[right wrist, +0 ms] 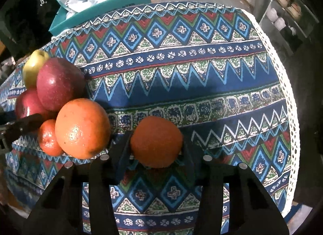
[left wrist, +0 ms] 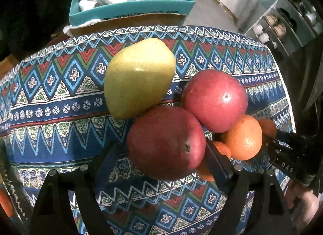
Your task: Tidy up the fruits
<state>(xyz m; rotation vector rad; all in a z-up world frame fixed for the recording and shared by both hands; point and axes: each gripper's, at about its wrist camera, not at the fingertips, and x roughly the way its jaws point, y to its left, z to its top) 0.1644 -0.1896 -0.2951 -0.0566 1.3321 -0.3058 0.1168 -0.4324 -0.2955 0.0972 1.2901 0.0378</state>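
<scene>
Fruit crowds your left wrist view: the left gripper [left wrist: 161, 154] has its jaws wide around a red apple [left wrist: 166, 143], which looks loosely framed rather than pinched. A yellow pear [left wrist: 138, 77], a second apple [left wrist: 215, 100] and a large orange [left wrist: 244, 137] touch in 1 cluster on the patterned tablecloth [left wrist: 60, 101]. Apples are firm, smooth and fairly heavy, so take this one across its widest middle.

In your right wrist view, the right gripper [right wrist: 156, 152] is closed on a small orange [right wrist: 156, 142], held at its sides just above the cloth. Its dimpled skin grips well but gives; squeeze gently.
</scene>
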